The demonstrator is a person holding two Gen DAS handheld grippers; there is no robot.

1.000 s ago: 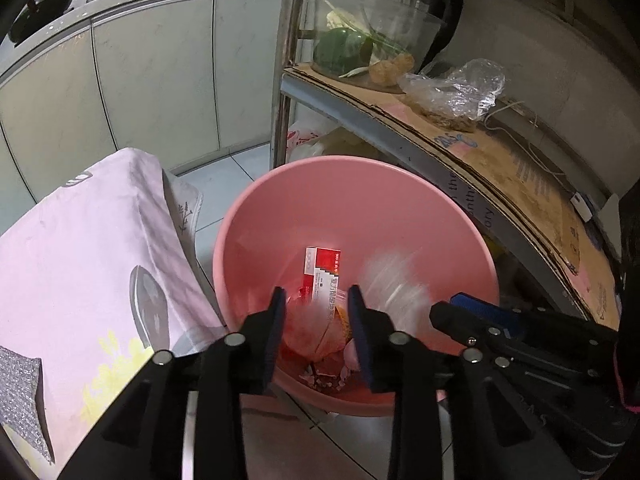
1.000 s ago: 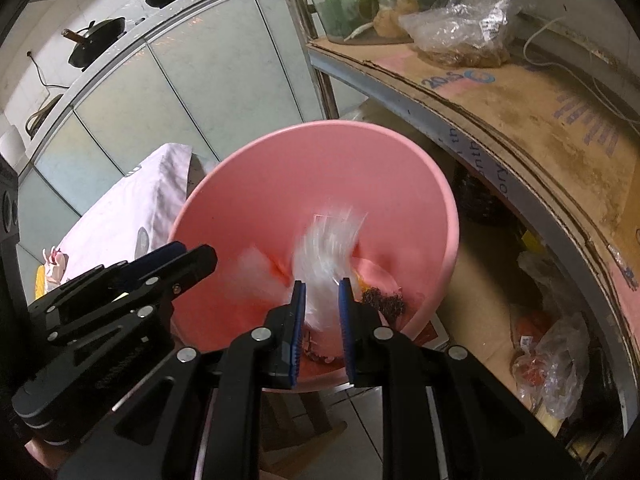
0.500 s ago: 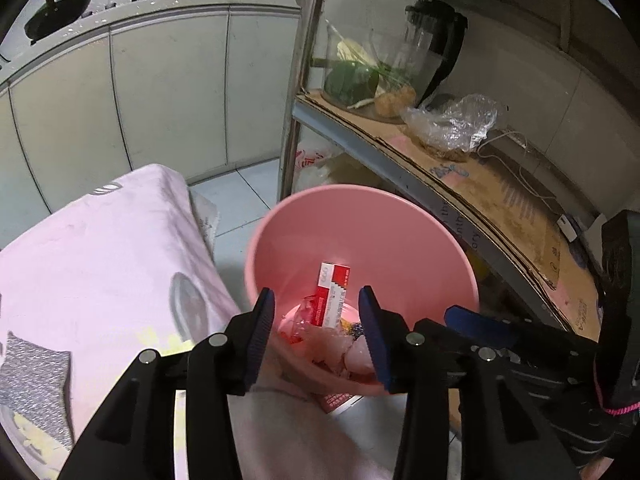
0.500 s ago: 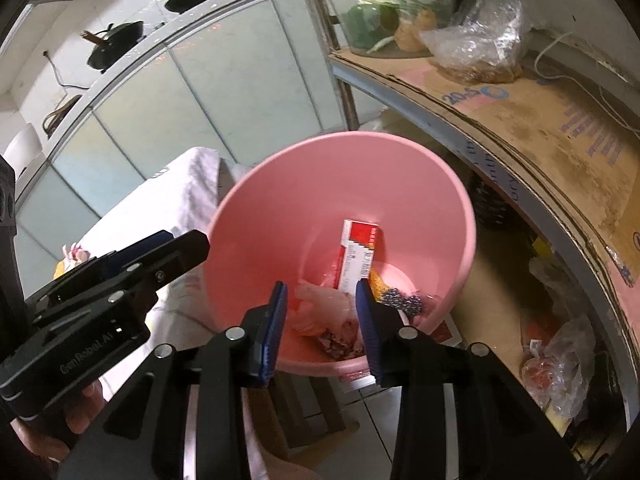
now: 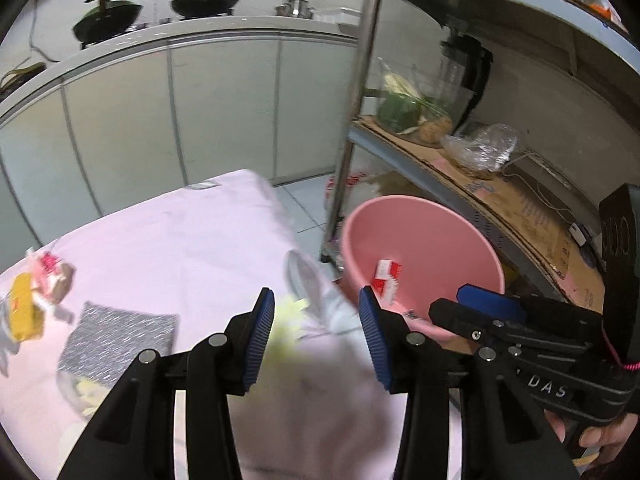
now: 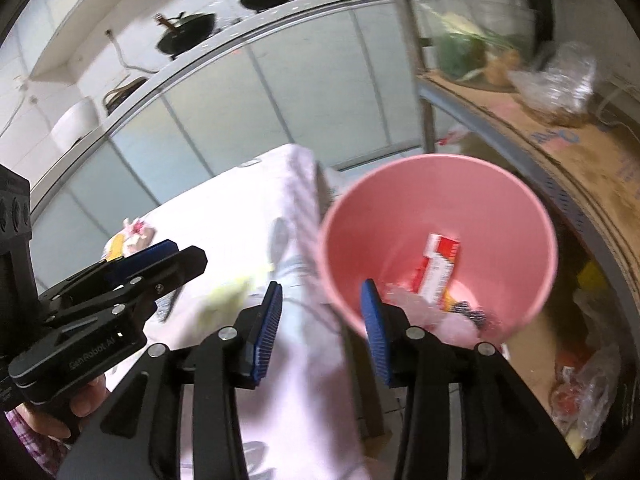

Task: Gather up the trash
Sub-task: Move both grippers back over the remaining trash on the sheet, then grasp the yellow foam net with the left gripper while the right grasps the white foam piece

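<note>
Left wrist view: I held both grippers (image 5: pixel 316 334) (image 6: pixel 322 330) open and empty; motion blur risked misjudging wrappers (image 5: pixel 38 292) on the pink tablecloth (image 5: pixel 168 248)

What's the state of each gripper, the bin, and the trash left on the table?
left gripper: open, empty
right gripper: open, empty
pink bin: upright, holds red-and-white box and wrappers
yellow packet: on table, not collected
silver pad: flat on tablecloth
</note>
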